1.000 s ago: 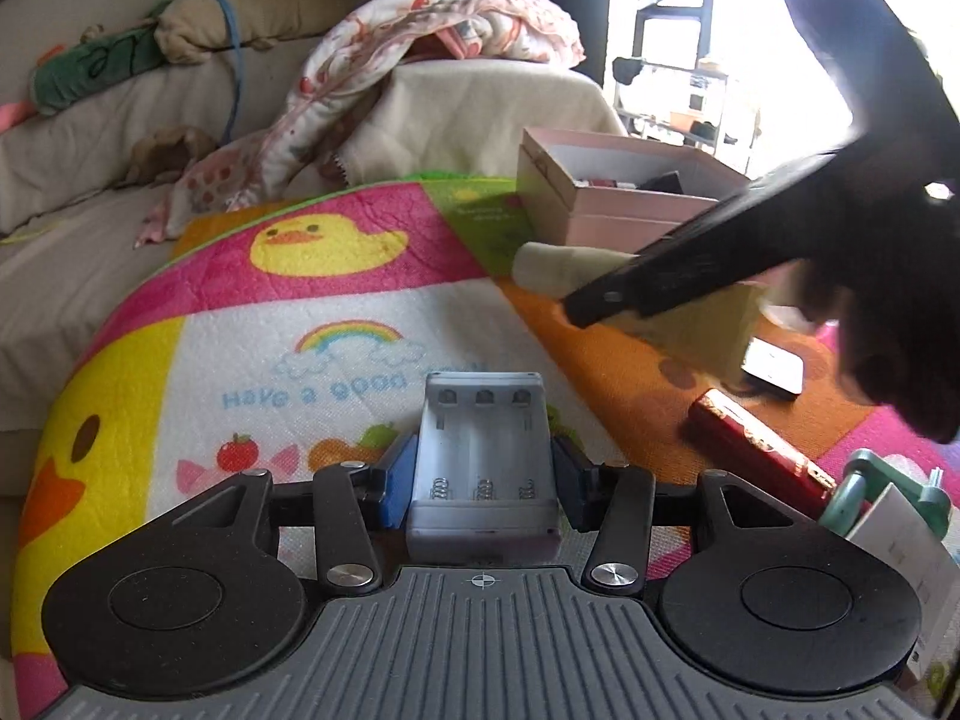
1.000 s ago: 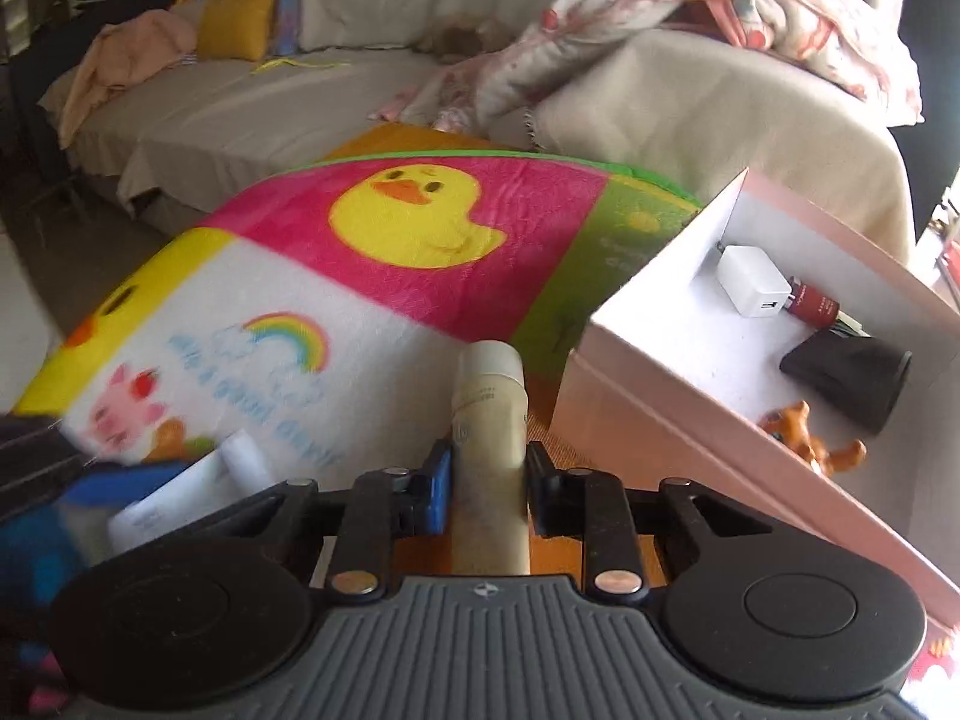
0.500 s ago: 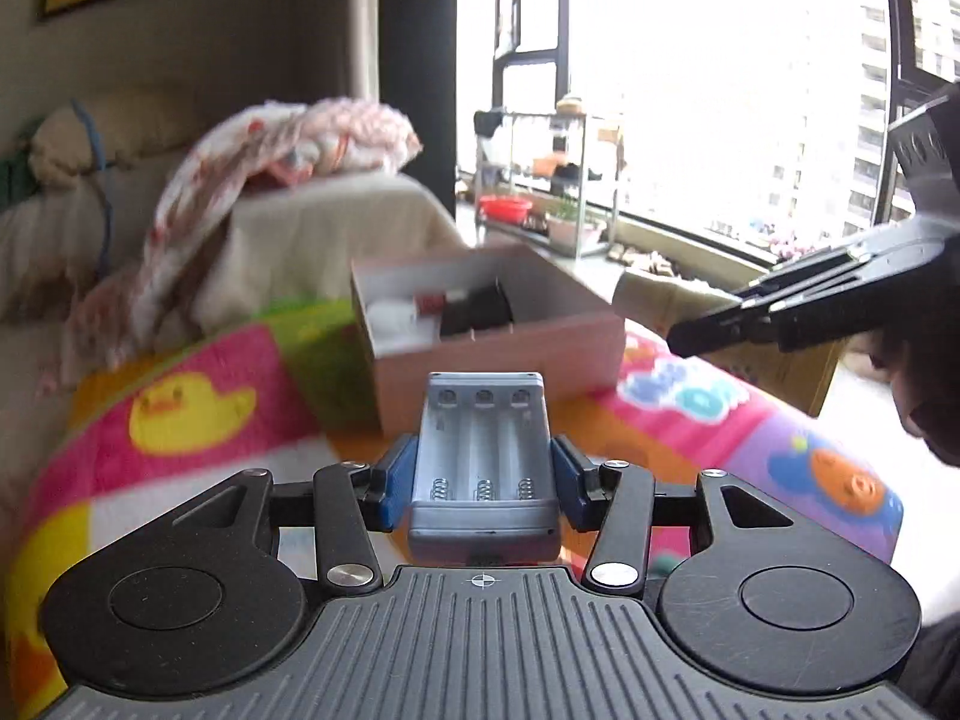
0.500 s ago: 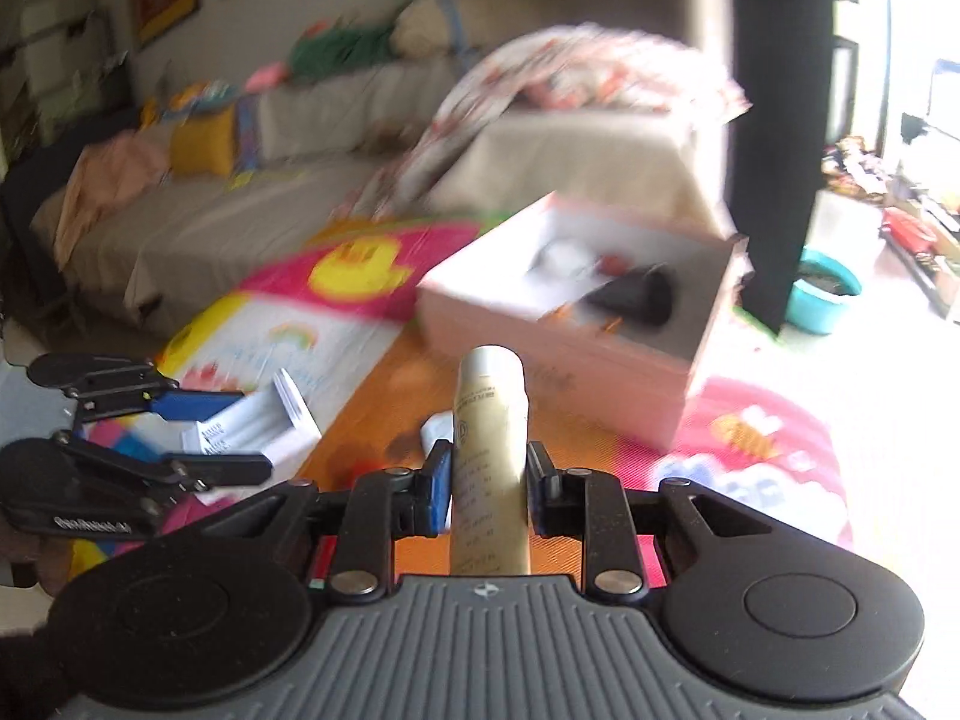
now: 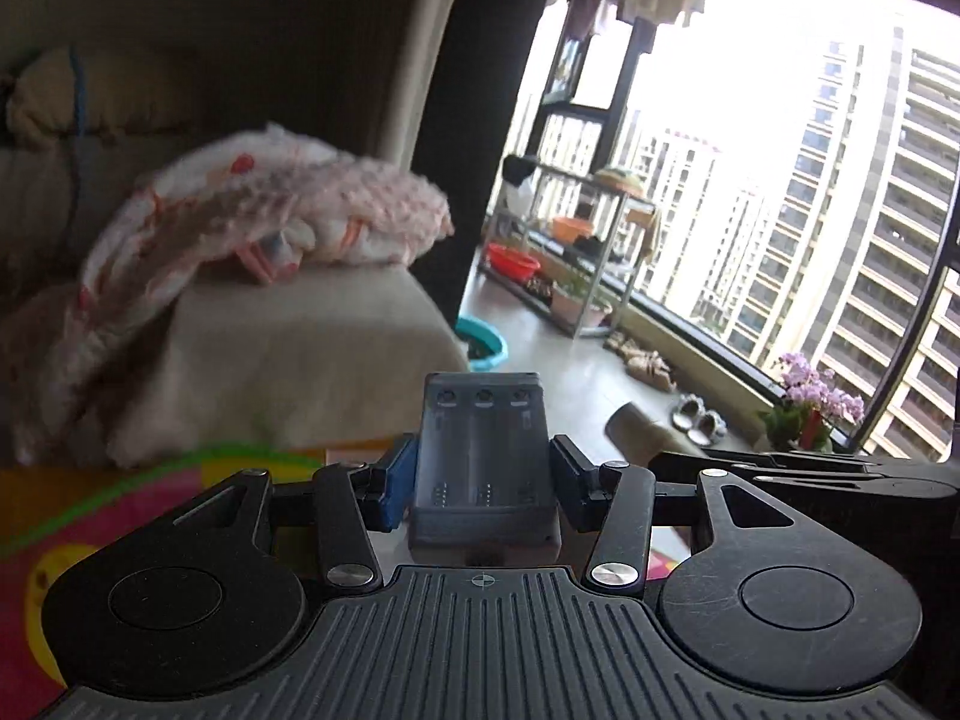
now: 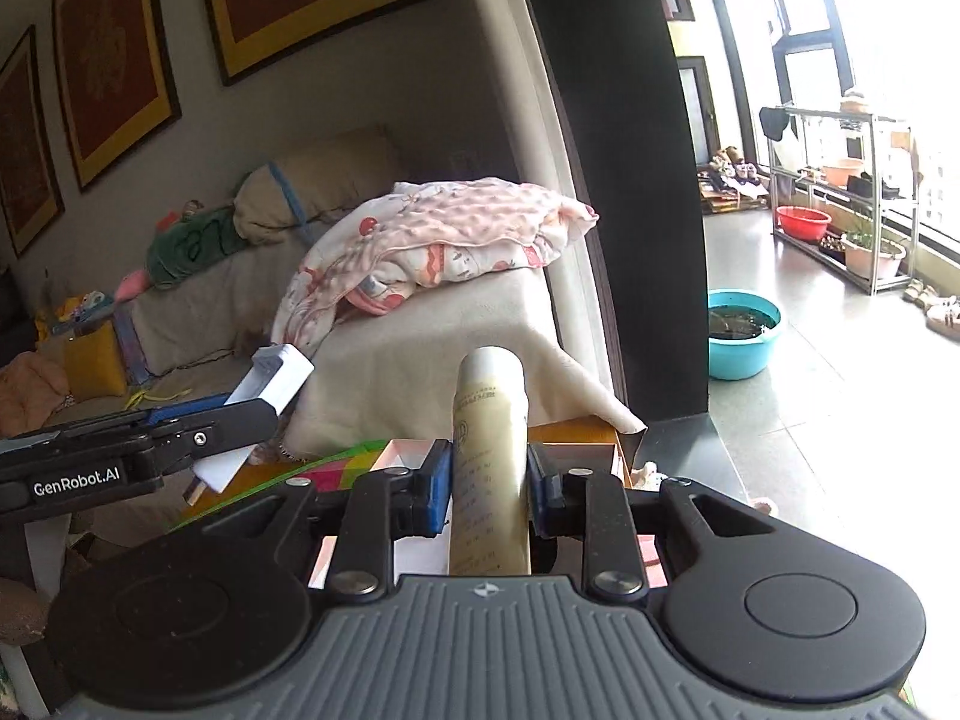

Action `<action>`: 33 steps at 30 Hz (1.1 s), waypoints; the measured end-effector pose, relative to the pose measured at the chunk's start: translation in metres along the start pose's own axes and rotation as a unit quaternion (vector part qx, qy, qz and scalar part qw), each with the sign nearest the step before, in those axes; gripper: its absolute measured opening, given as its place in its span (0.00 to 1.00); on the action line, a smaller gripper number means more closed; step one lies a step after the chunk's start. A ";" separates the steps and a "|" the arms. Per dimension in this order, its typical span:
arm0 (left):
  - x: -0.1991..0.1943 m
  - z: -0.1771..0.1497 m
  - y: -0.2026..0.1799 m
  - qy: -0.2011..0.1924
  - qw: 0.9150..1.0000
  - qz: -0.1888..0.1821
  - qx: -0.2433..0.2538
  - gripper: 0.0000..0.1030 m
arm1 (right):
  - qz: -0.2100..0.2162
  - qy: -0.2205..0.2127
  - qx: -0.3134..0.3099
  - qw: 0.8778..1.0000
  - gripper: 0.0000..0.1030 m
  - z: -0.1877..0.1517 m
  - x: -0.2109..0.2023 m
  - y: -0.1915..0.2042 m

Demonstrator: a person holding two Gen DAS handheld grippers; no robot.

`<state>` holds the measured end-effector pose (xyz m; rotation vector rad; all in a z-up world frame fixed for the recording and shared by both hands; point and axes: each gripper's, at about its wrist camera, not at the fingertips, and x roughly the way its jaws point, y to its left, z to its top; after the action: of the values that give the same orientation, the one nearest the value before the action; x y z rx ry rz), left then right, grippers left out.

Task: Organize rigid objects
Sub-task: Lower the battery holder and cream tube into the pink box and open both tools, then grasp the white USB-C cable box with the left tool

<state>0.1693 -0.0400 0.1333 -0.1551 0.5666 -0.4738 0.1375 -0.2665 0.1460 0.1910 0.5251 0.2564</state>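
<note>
**Two grippers held up, each with a thing between its jaws**

Left wrist view, from left to right: a bit of the bright play mat point(image 5: 90, 516) shows at the bottom left. Above it is a sofa end with a cream cover point(image 5: 288, 360), and a pink blanket point(image 5: 270, 222) lies on top of it. In the middle, the left gripper point(image 5: 483, 480) holds a grey battery charger point(image 5: 483, 456). Its jaws are about half way in and press on both sides of the charger. The charger has three empty slots and points forward, up off the mat. To the right of it, the dark fingers of the other gripper poke in from the edge. Behind them are a balcony floor, a metal rack point(image 5: 576, 246) with red and orange bowls, and purple flowers point(image 5: 822, 384) by the big window.

Right wrist view, from left to right: the left gripper comes in from the left edge with the pale charger sticking up from it. Behind it is the sofa with the pink blanket. In the middle, the right gripper point(image 6: 489, 480) has a cream tube point(image 6: 489, 456) between its jaws. These jaws have just been opening. The blue pad on the left stands a tiny bit away from the tube, and the tube leans a little. Just under the jaws is the pink box point(image 6: 402, 450). To the right, a blue tub point(image 6: 744, 330) sits on the floor.
</note>
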 end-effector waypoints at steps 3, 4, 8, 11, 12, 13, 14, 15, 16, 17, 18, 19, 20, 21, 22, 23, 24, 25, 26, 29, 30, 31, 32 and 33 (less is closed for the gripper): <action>0.027 -0.022 0.015 0.040 0.999 0.000 -0.008 0.49 | -0.036 0.030 -0.012 0.999 0.40 -0.009 0.027 -0.002; 0.027 -0.031 0.020 0.038 0.999 -0.001 -0.011 0.49 | -0.037 0.030 -0.009 0.999 0.40 -0.015 0.026 -0.005; 0.005 -0.058 0.037 0.012 1.000 0.016 -0.023 0.49 | -0.035 0.018 -0.042 0.998 0.47 -0.049 0.003 -0.010; -0.022 -0.080 0.039 0.006 0.999 0.035 -0.013 0.49 | -0.045 0.024 -0.095 0.994 0.52 -0.080 -0.013 -0.007; -0.030 -0.089 0.039 0.010 0.999 0.033 -0.010 0.49 | -0.040 0.032 -0.106 0.993 0.52 -0.091 -0.017 -0.007; -0.044 -0.099 0.034 0.018 1.000 0.023 -0.004 0.49 | -0.031 0.044 -0.115 0.992 0.52 -0.101 -0.021 -0.006; -0.054 -0.109 0.030 0.028 1.000 0.010 0.002 0.49 | -0.019 0.060 -0.123 0.990 0.52 -0.110 -0.026 -0.006; -0.064 -0.118 0.026 0.039 0.999 -0.004 0.010 0.49 | -0.003 0.079 -0.133 0.988 0.52 -0.120 -0.031 -0.006; -0.073 -0.128 0.020 0.051 0.998 -0.021 0.019 0.49 | 0.010 0.095 -0.140 0.986 0.52 -0.128 -0.037 -0.005; -0.082 -0.135 0.016 0.062 0.997 -0.036 0.024 0.49 | 0.021 0.108 -0.143 0.984 0.52 -0.135 -0.042 -0.006; -0.090 -0.145 0.011 0.076 0.995 -0.054 0.031 0.49 | 0.033 0.119 -0.143 0.982 0.52 -0.141 -0.048 -0.006; -0.099 -0.155 0.006 0.089 0.993 -0.068 0.037 0.49 | 0.046 0.132 -0.138 0.981 0.52 -0.145 -0.054 -0.007; -0.105 -0.161 0.001 0.098 0.991 -0.074 0.043 0.49 | 0.062 0.146 -0.128 0.979 0.52 -0.149 -0.059 -0.008; -0.112 -0.168 -0.005 0.106 0.990 -0.078 0.055 0.49 | 0.079 0.161 -0.121 0.976 0.52 -0.151 -0.063 -0.008; -0.120 -0.173 -0.011 0.112 0.988 -0.079 0.072 0.49 | 0.098 0.174 -0.117 0.973 0.52 -0.153 -0.066 -0.008; -0.127 -0.178 -0.018 0.118 0.986 -0.079 0.091 0.49 | 0.117 0.183 -0.120 0.969 0.52 -0.157 -0.072 -0.006; -0.133 -0.181 -0.024 0.122 0.984 -0.082 0.104 0.49 | 0.132 0.190 -0.130 0.964 0.52 -0.159 -0.077 -0.002; -0.138 -0.185 -0.029 0.128 0.981 -0.090 0.111 0.49 | 0.145 0.195 -0.144 0.959 0.52 -0.162 -0.082 0.004; -0.142 -0.187 -0.033 0.134 0.980 -0.102 0.111 0.49 | 0.160 0.199 -0.161 0.953 0.52 -0.165 -0.089 0.010; -0.147 -0.196 -0.042 0.155 0.975 -0.124 0.105 0.49 | 0.207 0.214 -0.195 0.934 0.52 -0.174 -0.105 0.027; -0.149 -0.201 -0.048 0.162 0.973 -0.120 0.113 0.49 | 0.223 0.224 -0.200 0.928 0.53 -0.178 -0.109 0.032; -0.151 -0.204 -0.051 0.163 0.973 -0.112 0.121 0.49 | 0.237 0.235 -0.206 0.920 0.53 -0.184 -0.112 0.037; -0.156 -0.211 -0.058 0.163 0.973 -0.100 0.131 0.49 | 0.246 0.244 -0.216 0.913 0.53 -0.189 -0.115 0.041; -0.157 -0.212 -0.060 0.163 0.973 -0.093 0.134 0.49 | 0.250 0.248 -0.227 0.908 0.54 -0.194 -0.118 0.045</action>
<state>-0.0869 -0.0212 0.0474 0.1316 0.8064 -0.7601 -0.0699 -0.2354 0.0477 -0.2109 0.9013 0.9349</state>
